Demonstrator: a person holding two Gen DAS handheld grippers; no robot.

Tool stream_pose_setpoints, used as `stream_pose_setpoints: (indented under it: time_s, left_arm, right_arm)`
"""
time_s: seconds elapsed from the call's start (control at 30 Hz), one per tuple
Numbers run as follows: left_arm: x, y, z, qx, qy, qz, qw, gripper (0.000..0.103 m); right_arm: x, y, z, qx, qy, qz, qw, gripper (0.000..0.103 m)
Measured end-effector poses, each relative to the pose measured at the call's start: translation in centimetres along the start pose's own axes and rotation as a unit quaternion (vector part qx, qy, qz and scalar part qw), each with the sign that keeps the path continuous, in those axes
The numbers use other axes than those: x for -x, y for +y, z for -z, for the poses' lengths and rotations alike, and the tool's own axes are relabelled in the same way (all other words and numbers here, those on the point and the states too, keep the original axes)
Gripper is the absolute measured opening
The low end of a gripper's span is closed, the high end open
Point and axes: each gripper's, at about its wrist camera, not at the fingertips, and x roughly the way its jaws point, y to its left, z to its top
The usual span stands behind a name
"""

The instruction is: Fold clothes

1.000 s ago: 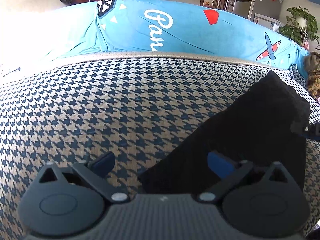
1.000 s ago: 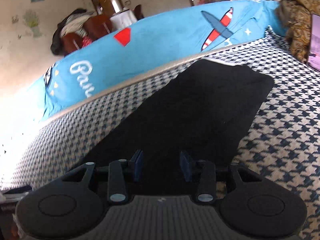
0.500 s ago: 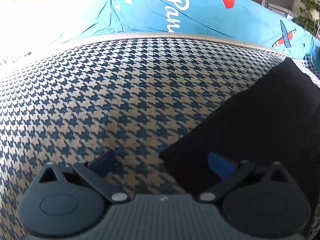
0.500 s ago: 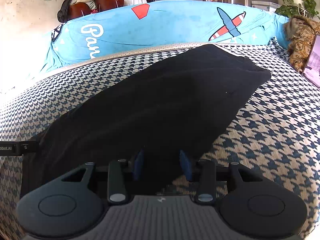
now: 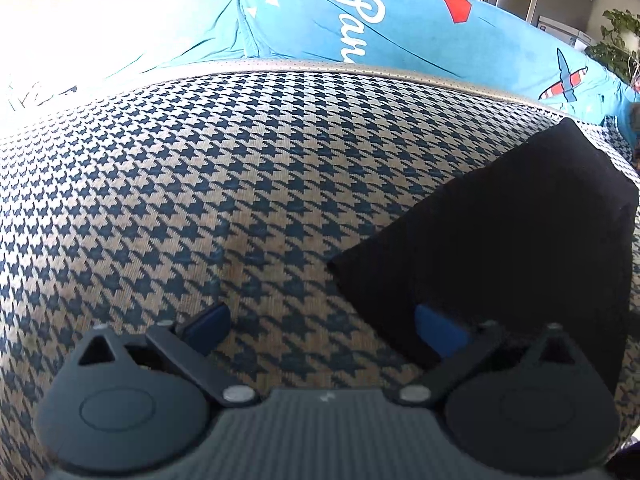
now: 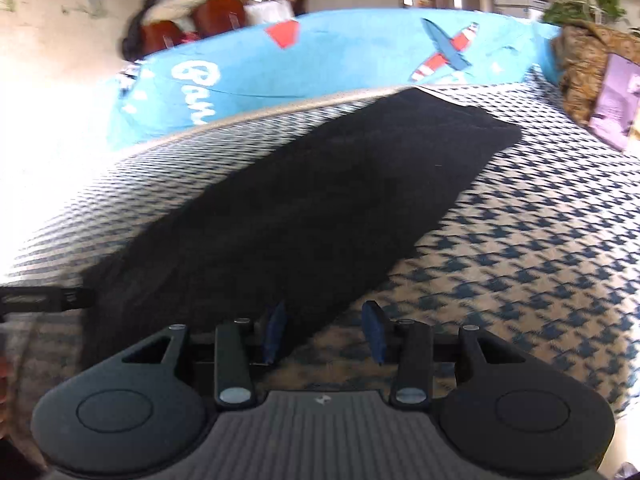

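Diagonally, black garment [image 6: 320, 208] lengthwise near-left to far-right

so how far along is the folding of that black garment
Done: the black garment lies flat as one long narrow strip on the houndstooth cover, so it looks folded lengthwise already. In hand: nothing is gripped; the left gripper stands open at one end's corner, and the right gripper hovers open over the long edge. Left: probably the crosswise folds into a compact bundle.

A black garment [image 6: 320, 200] (long, folded narrow) lies flat on houndstooth fabric [image 6: 540, 240].
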Motion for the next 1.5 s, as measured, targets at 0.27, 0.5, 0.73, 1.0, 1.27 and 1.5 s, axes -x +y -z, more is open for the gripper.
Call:
stream_pose_setpoints:
  time_s: [0.27, 0.5, 0.73, 1.0, 1.27, 1.5]
  left_arm:
    - [1.6, 1.4, 1.0, 0.034, -0.008, 0.02, 0.9992, 0.103]
    - [1.9, 2.0, 1.5, 0.05, -0.005, 0.017, 0.9986, 0.103]
    - [2.0, 2.4, 1.7, 0.058, -0.004, 0.021, 0.9981, 0.103]
    - [2.5, 2.9, 1.4, 0.081, -0.004, 0.059, 0.9949, 0.103]
    - [2.3, 2.4, 1.5, 0.101, 0.018, 0.153, 0.9829, 0.103]
    - [0.3, 1.4, 0.8, 0.12, 0.051, 0.21, 0.9689, 0.103]
  right_arm:
    - [2.2, 4.1, 1.4, 0.077, -0.011, -0.135, 0.988, 0.042]
    - [2.4, 7.6, 3.0, 0.145, 0.008, -0.167, 0.975, 0.043]
    - [1.1, 9.9, 4.7, 0.23, 0.014, -0.115, 0.966, 0.054]
    - [0.2, 10.5, 5.7, 0.273, -0.014, -0.067, 0.96, 0.036]
    - [-0.2, 8.4, 3.8, 0.166, -0.004, -0.084, 0.983, 0.014]
    - [-0.9, 5.4, 2.4, 0.022, 0.025, -0.129, 0.991, 0.014]
